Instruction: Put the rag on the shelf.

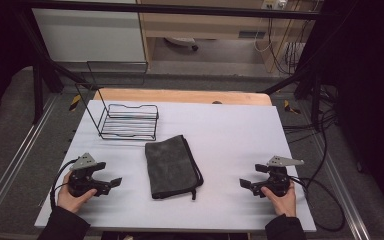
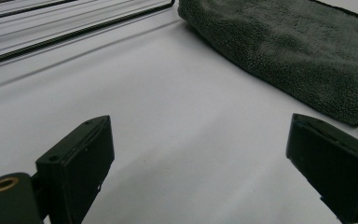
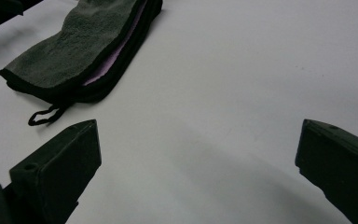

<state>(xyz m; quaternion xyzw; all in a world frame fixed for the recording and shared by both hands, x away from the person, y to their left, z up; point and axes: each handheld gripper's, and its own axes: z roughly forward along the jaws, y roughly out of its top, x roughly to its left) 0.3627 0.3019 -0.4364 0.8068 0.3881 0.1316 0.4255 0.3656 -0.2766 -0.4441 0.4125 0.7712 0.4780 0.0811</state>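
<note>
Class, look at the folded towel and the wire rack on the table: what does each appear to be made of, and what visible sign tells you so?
Folded towel: soft grey cloth, probably microfibre or terry; its nubbly, matt pile shows in the left gripper view, with black edging and a hanging loop. Wire rack: thin black rods, probably coated or painted metal; they look straight, rigid and evenly spaced.

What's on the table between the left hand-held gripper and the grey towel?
Nothing: between the left hand-held gripper and the folded grey towel there is just bare white table. The high view and the left gripper view both show it.
</note>
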